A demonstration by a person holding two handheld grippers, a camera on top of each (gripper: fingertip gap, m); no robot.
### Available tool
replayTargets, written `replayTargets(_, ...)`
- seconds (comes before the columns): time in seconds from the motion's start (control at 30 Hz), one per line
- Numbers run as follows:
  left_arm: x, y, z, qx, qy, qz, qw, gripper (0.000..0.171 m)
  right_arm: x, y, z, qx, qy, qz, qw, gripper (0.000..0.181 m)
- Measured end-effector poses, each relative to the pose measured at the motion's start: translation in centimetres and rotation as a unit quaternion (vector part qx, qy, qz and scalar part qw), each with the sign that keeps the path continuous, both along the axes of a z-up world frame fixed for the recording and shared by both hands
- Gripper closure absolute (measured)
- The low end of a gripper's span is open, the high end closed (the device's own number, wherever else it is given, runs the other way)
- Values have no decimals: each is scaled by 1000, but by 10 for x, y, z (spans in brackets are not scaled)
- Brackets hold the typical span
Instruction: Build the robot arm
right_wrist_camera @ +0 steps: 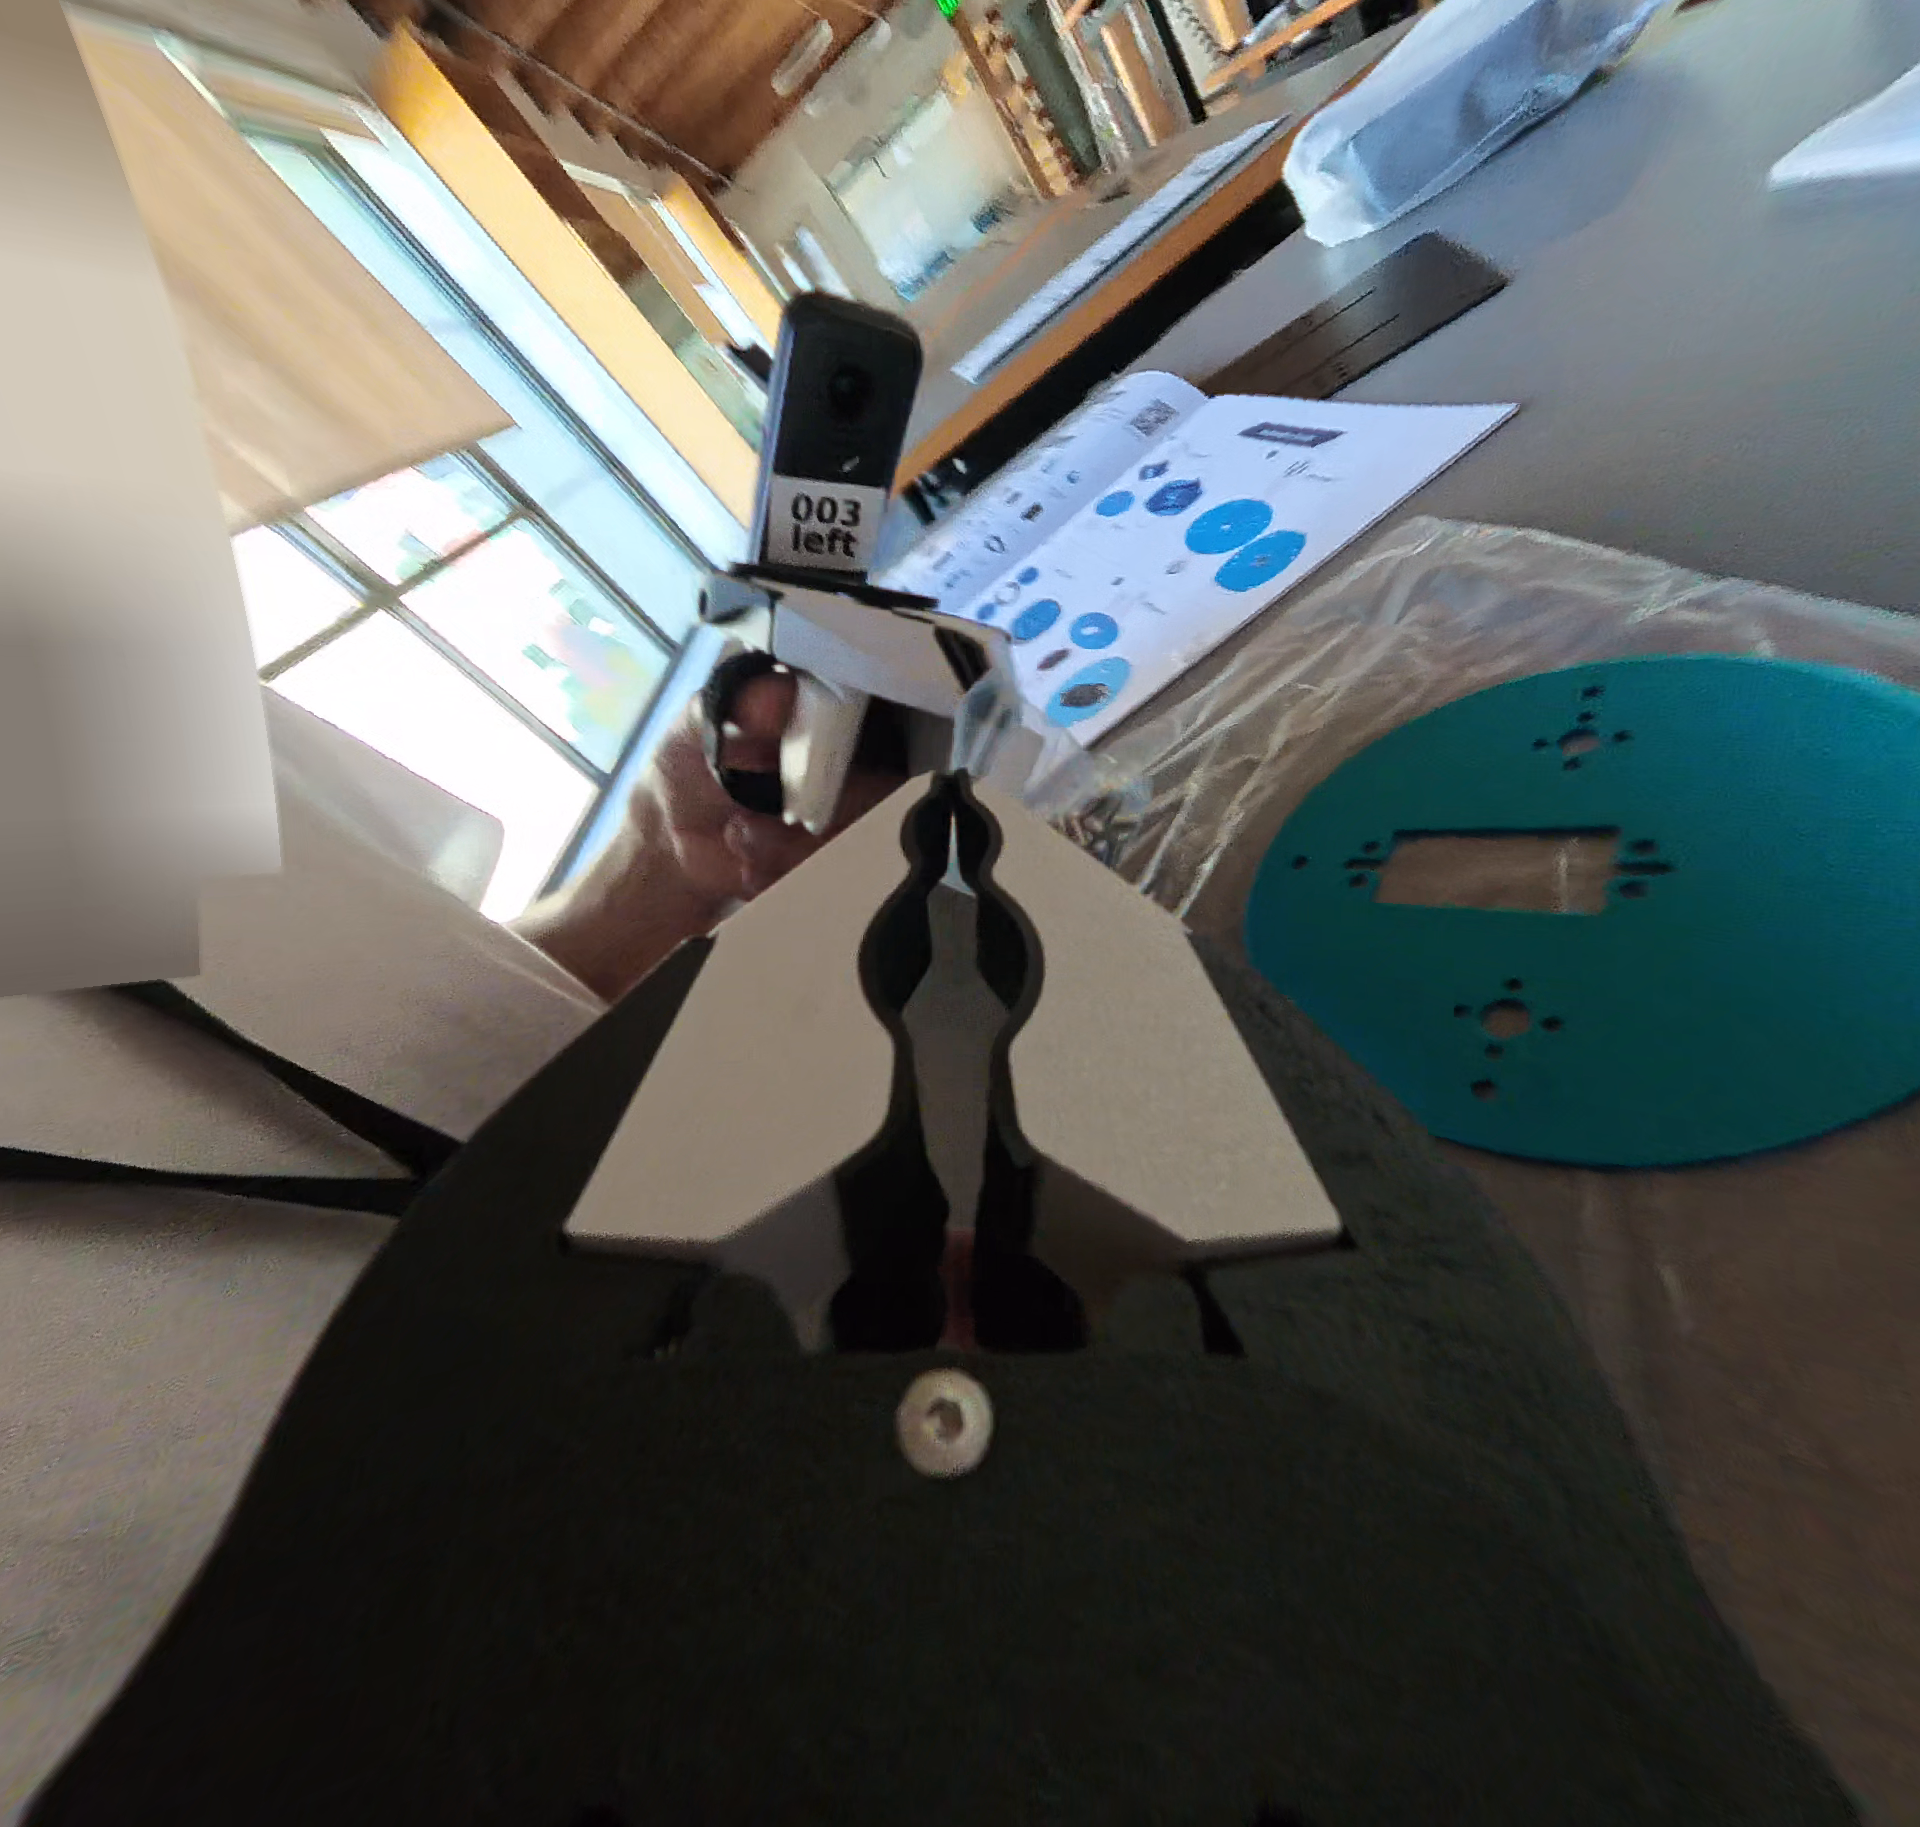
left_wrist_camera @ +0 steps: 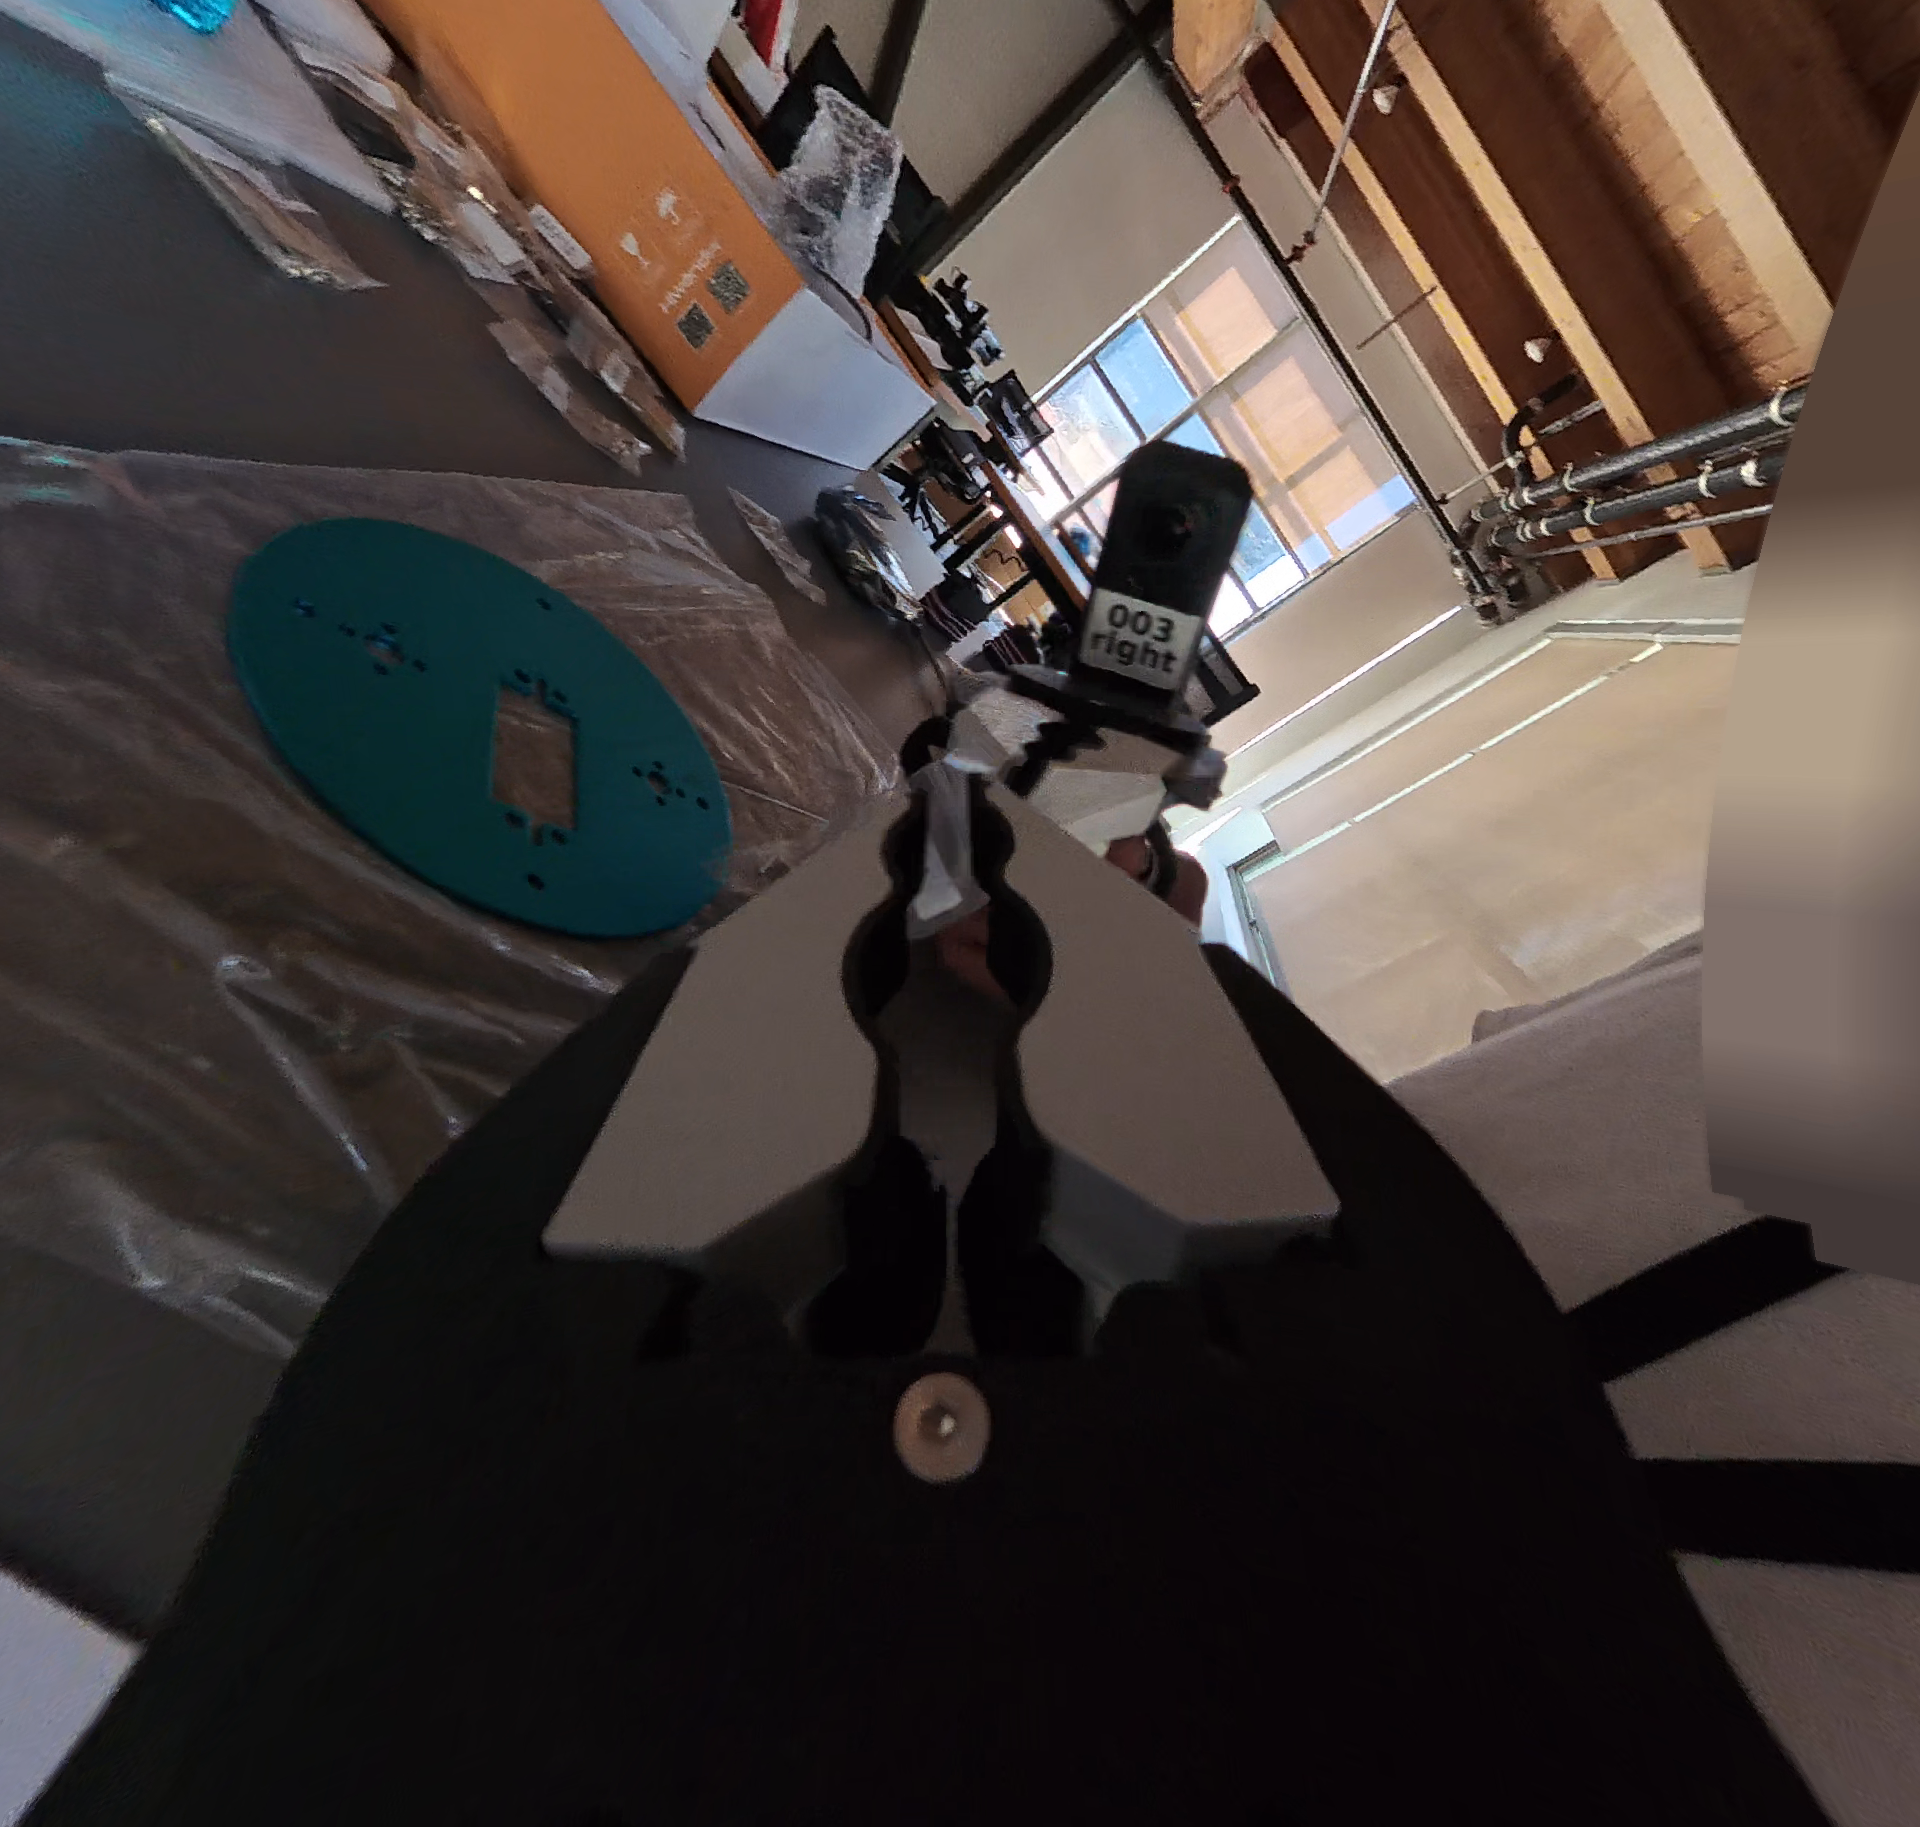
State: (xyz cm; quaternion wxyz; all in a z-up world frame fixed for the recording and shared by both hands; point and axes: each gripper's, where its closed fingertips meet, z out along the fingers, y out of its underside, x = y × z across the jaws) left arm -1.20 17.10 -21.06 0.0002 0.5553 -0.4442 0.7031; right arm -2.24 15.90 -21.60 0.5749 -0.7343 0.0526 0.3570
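Note:
My two grippers face each other above the table, tip to tip. My left gripper (left_wrist_camera: pixel 943 821) is shut on a small clear plastic bag (left_wrist_camera: pixel 940 868) that shows pale between its fingers. My right gripper (right_wrist_camera: pixel 951 806) is shut on the other end of the same bag (right_wrist_camera: pixel 982 723). The right gripper also shows farther off in the left wrist view (left_wrist_camera: pixel 1003 764), and the left gripper in the right wrist view (right_wrist_camera: pixel 977 686), held by a person's hand (right_wrist_camera: pixel 748 749). A flat teal disc (left_wrist_camera: pixel 468 738) with a rectangular cut-out and small holes lies on the table beside them (right_wrist_camera: pixel 1610 925).
The disc lies on a crinkled clear plastic sheet (left_wrist_camera: pixel 208 998). A printed parts sheet (right_wrist_camera: pixel 1226 520) lies behind it. An orange and white box (left_wrist_camera: pixel 582 167), several small packets (left_wrist_camera: pixel 312 219), a bubble-wrapped item (left_wrist_camera: pixel 842 177) and a black flat slab (right_wrist_camera: pixel 1382 312) stand farther off. The grippers are tip to tip, or close to it.

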Motion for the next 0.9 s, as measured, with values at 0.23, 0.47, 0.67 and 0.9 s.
replayTargets(0.23, -9, 1, 23, 81, -112, -19, 990, 146, -12, -9, 14, 18, 4, 55, 998, 181)
replayTargets(0.47, -8, -24, 20, 303, -186, -159, 921, 162, -7, -16, 25, -39, -127, 211, 968, 181)
replayTargets(0.67, 37, -22, 31, 284, -199, -175, 922, 171, 41, -10, 31, -28, -162, 184, 969, 179)
replayTargets(0.9, 72, -12, 36, 167, -202, -125, 957, 171, 89, -11, 49, 100, -73, 52, 991, 167)
